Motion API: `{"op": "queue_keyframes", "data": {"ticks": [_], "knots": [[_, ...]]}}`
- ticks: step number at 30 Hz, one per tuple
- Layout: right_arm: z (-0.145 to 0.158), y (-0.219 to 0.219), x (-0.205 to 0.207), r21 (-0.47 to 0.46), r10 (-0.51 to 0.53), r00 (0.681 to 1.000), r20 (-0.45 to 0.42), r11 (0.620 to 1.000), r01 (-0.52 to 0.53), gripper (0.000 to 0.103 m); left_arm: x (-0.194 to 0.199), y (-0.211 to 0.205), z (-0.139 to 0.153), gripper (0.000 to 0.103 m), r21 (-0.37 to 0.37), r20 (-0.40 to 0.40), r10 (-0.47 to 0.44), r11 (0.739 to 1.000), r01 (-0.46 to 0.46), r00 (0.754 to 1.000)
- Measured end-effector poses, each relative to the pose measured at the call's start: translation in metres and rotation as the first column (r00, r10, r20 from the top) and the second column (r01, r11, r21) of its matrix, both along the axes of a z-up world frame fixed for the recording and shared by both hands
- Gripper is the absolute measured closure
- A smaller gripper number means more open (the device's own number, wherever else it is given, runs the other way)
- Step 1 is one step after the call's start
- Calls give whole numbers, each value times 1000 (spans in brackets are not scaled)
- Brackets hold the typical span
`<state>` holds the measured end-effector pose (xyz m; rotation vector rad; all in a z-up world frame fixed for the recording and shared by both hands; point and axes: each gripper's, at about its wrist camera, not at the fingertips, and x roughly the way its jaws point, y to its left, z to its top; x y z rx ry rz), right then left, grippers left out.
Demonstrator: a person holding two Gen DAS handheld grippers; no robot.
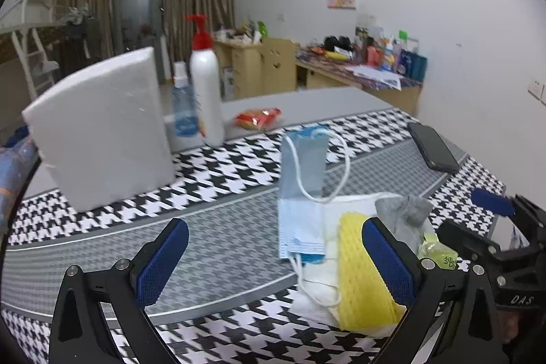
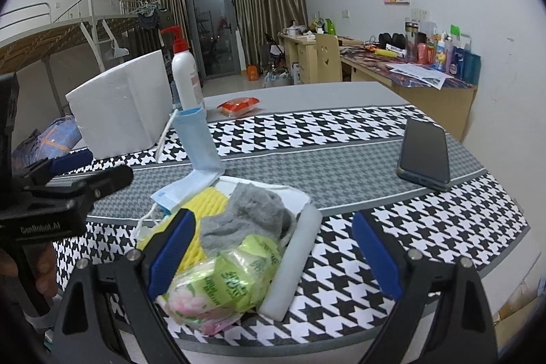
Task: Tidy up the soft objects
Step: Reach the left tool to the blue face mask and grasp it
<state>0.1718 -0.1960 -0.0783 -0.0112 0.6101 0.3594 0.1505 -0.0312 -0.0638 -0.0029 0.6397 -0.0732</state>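
Observation:
A heap of soft things lies on the houndstooth cloth (image 1: 218, 159). It holds a blue face mask (image 1: 300, 186) standing half upright, a yellow foam net (image 1: 361, 268), a grey sock (image 1: 406, 217) and a green tissue pack (image 1: 436, 249), all on a white mask. My left gripper (image 1: 274, 261) is open just left of the heap, its right finger over the yellow net. My right gripper (image 2: 274, 253) is open and low; the tissue pack (image 2: 225, 285), the grey sock (image 2: 249, 217) and a white foam roll (image 2: 293, 261) lie between its fingers. Neither holds anything.
A white foam block (image 1: 102, 128) stands at the back left, with a white pump bottle (image 1: 204, 81) and a blue bottle (image 1: 184, 104) beside it. A red snack bag (image 1: 257, 118) lies behind. A dark phone (image 2: 425, 152) rests on the right. Cluttered desks line the far wall.

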Motion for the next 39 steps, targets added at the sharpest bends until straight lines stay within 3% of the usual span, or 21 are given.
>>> {"op": "queue_keyframes", "data": {"ticks": [4, 7, 10, 20, 35, 39], "knots": [[-1, -2, 7, 5, 8, 1000, -8, 1000, -8, 8, 10, -3, -7, 3, -16, -34, -11, 1000, 11, 999], [-2, -4, 14, 7, 7, 1000, -20, 1000, -7, 7, 19, -5, -12, 14, -26, -68, -19, 1000, 17, 997], [-4, -5, 20, 9, 8, 1000, -30, 1000, -7, 7, 25, -9, -15, 17, -34, -89, -34, 999, 31, 995], [-3, -7, 27, 21, 26, 999, -30, 999, -25, 7, 45, -20, -5, 17, 11, -46, -24, 1000, 24, 999], [-5, -16, 38, 53, 61, 997, -37, 997, -59, 7, 86, -28, -12, 18, -42, -94, -41, 998, 37, 995], [-6, -19, 40, 49, 63, 997, -44, 997, -61, 7, 93, -32, -13, 32, -56, -99, -63, 997, 57, 993]]}}
